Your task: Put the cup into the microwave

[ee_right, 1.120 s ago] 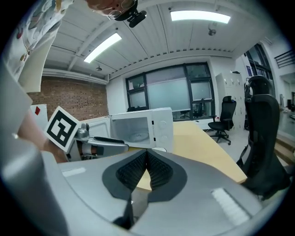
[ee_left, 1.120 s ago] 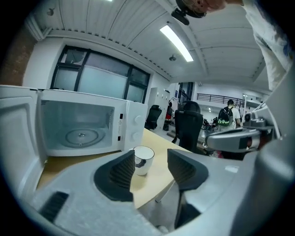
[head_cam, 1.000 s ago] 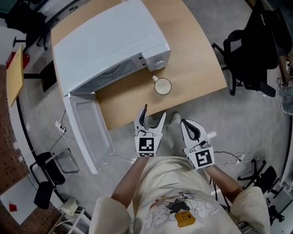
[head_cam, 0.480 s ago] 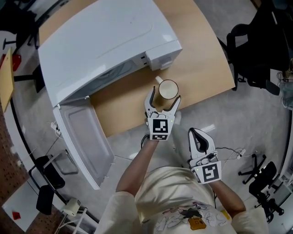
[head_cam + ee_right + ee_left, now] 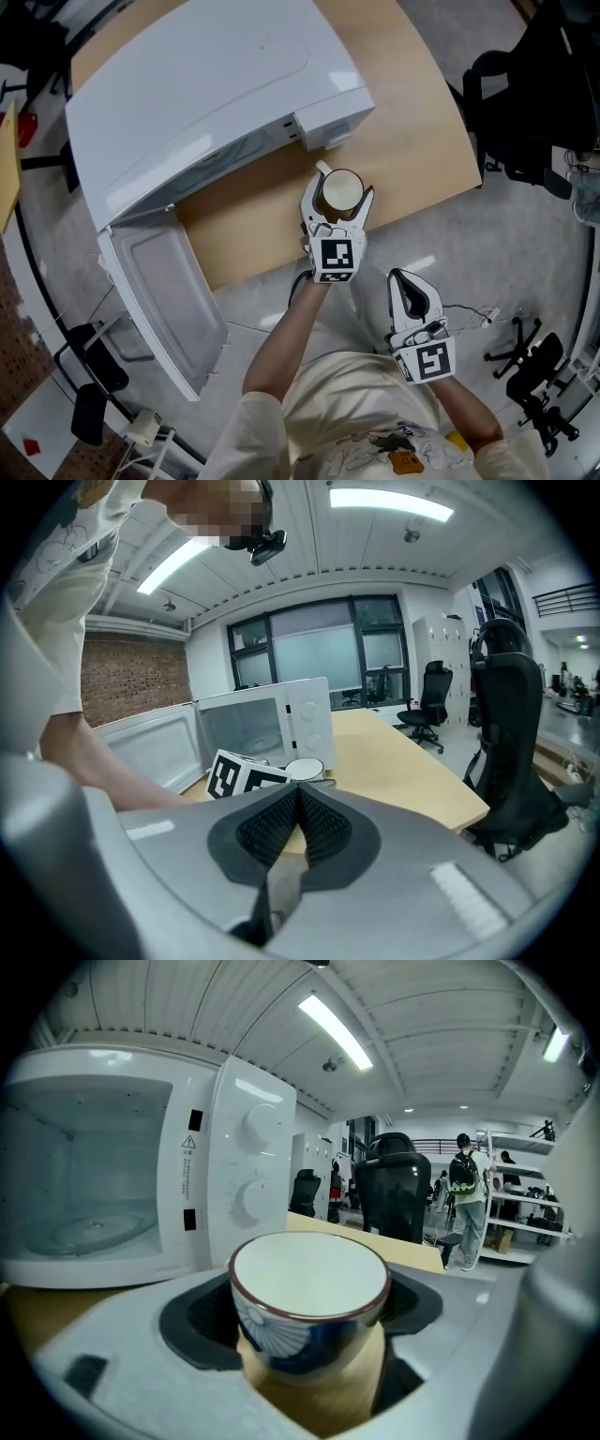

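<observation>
A white cup [image 5: 342, 190] with a dark rim and a blue pattern stands on the wooden table [image 5: 412, 141], just in front of the white microwave's [image 5: 206, 84] control panel. My left gripper [image 5: 339, 194] straddles the cup, one finger on each side. In the left gripper view the cup [image 5: 309, 1283] fills the gap between the pads, and the jaws are closing on it. The microwave's door [image 5: 164, 300] hangs wide open past the table's edge, and its cavity [image 5: 84, 1194] is empty. My right gripper [image 5: 410, 281] is shut on nothing, back over the floor near the person's body.
Black office chairs [image 5: 525, 103] stand right of the table. Cables and a small folding stand [image 5: 103, 347] lie on the floor by the open door. In the right gripper view the table's near corner [image 5: 441, 799] juts toward a black chair [image 5: 511, 752].
My left gripper went forward from in front of the body to the table and now has its fingers around the cup. The right gripper stayed about where it was.
</observation>
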The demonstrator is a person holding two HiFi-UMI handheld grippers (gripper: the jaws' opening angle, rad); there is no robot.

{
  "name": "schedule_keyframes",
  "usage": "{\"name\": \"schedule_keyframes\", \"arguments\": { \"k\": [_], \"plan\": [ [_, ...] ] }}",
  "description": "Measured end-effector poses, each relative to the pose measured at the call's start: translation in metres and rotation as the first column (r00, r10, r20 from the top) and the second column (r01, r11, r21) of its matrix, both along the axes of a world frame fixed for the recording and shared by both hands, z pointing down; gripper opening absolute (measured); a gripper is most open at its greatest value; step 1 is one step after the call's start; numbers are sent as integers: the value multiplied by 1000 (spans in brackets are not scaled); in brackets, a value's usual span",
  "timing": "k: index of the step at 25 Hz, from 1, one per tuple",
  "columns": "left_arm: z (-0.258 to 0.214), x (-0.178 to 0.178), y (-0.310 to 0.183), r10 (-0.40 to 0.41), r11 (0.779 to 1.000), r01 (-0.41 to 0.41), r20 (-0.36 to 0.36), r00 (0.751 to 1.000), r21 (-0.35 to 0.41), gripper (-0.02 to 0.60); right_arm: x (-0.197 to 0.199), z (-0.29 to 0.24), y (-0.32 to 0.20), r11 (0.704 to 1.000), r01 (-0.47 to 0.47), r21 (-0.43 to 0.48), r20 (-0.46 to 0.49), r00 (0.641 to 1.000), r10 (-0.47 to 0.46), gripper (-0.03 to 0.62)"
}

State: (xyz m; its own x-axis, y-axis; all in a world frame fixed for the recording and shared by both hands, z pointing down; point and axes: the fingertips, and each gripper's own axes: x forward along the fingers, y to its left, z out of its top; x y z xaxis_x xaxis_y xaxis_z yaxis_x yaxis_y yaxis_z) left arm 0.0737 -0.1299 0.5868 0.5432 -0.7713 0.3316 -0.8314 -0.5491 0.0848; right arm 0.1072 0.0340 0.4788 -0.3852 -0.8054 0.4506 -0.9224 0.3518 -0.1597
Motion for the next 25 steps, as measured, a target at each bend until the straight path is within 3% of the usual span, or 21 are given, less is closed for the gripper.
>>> {"name": "schedule_keyframes", "arguments": {
  "k": [7,14,19,25],
  "plan": [
    [-4,-1,-4,-8,1000,8,1,1000,-15,405,5,2,-1,1000,12,-7,-2,1000,-12,6],
    [-26,-23,-3,-77,997,76,-36,996,-25,407,3,-6,-7,998,60,15,-2,998,-60,6],
    [-56,-67,2,-194,981,193,-54,980,-22,407,-10,-15,-18,993,112,39,12,994,-113,6],
    [-93,-136,-6,-324,946,325,-60,944,8,407,-36,-25,-37,984,156,83,35,987,-159,6]
  ]
}}
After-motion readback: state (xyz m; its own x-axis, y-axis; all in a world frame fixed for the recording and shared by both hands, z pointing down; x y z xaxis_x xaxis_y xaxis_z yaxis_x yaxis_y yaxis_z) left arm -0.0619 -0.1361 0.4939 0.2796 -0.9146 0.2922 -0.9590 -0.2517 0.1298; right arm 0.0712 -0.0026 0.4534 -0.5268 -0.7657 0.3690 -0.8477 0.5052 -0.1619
